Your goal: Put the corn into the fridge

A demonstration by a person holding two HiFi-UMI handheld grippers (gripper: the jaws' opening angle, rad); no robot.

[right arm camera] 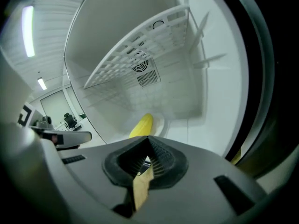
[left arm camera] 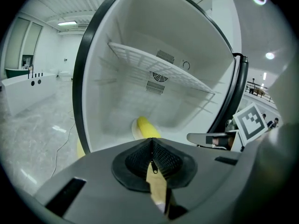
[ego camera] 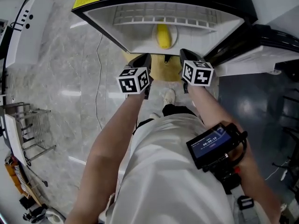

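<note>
From over the person's shoulders, the small white-lined fridge with the black rim (ego camera: pixel 88 14) stands open, and the yellow cob of corn (ego camera: pixel 163 35) lies on its floor, ahead of both claws and between their lines of reach, under the white wire shelf (ego camera: pixel 163 14). The left gripper (ego camera: pixel 142 59) and right gripper (ego camera: pixel 187 56) hang side by side just outside the fridge mouth, near each other but apart. Along the left gripper (left arm camera: pixel 152 146), its ribbed black pads are pressed together with nothing between them; the corn (left arm camera: pixel 145 127) sits beyond the tips, on what looks like a pale disc, with the shelf (left arm camera: pixel 159 71) above it. Along the right gripper (right arm camera: pixel 148 154), the jaws are likewise clenched and empty, with the corn (right arm camera: pixel 141 124) straight ahead and a little above the tips in the picture, below the shelf (right arm camera: pixel 135 55). To my eye the placing is done and the corn rests free of both claws. What seems left is drawing both claws clear of the opening, and perhaps swinging the door shut.
</note>
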